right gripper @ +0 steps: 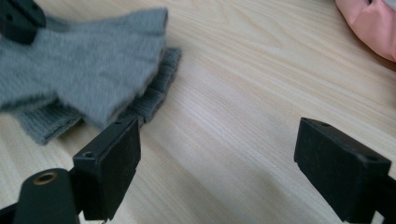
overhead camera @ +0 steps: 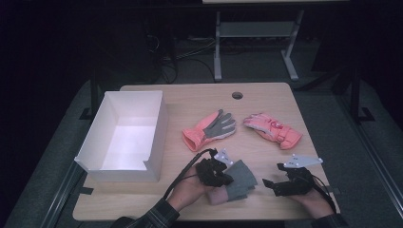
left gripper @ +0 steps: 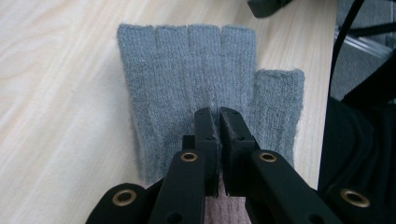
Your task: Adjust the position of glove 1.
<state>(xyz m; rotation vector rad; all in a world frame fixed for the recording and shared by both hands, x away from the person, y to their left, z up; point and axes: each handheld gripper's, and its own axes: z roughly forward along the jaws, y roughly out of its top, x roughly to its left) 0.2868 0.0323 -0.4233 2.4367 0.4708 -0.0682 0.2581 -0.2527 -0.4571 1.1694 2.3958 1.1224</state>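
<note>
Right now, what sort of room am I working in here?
Probably a lab or recording workspace rather than a home: a bare wooden table with a cable hole, loose cables on the dark floor behind it, and the metal legs of another bench. Gloves and a white box look like staged props.

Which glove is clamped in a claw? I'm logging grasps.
The grey knit glove, pinched by the left claw; both pink gloves lie untouched farther back.

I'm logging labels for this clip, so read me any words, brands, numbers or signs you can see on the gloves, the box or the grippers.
No readable text.
Pink glove with white patches: the patches may be print, too small and blurred to read.
Grey knit glove, pinched by the left gripper: bare.
White box: plain walls.
Right gripper: bare fingers.
</note>
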